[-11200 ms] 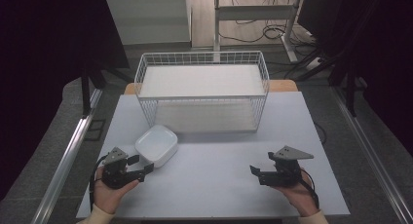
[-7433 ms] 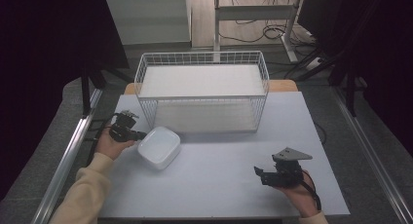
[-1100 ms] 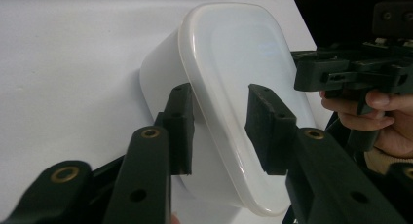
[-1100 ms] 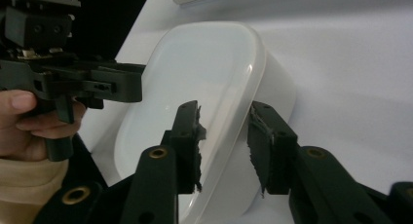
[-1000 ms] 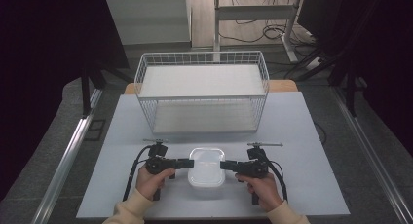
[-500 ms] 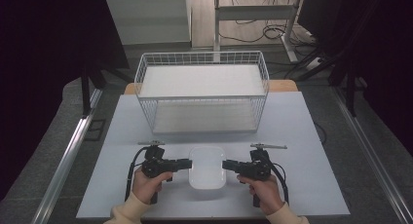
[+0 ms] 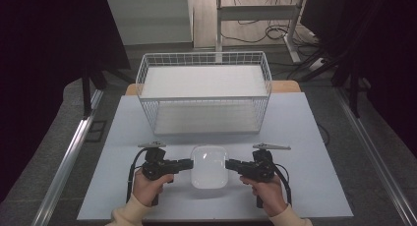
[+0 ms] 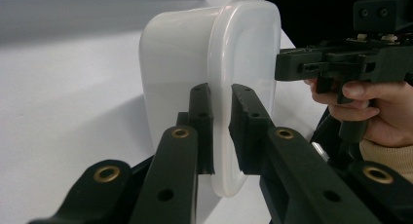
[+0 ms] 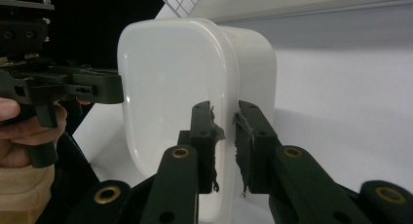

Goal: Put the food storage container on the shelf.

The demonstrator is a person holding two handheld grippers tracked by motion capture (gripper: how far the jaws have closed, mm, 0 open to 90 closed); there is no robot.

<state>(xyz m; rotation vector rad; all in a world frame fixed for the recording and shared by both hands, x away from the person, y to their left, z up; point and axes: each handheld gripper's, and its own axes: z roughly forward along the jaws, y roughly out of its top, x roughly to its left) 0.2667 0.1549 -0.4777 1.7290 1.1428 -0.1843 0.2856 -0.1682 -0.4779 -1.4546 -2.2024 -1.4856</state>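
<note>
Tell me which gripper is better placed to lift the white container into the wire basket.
Neither alone: the left gripper and right gripper each clamp the rim of the white container from opposite sides. Probably lift with both toward the wire basket.

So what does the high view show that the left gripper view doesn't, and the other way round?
High view alone: the white wire basket at the table's far side, both forearms, and the whole pale grey table with the white plastic lidded container between the two grippers.

Left gripper view alone: the left gripper pads pinching the container's lid rim close up.

Both: the container, the right gripper at its opposite edge, and the hand holding that gripper.
</note>
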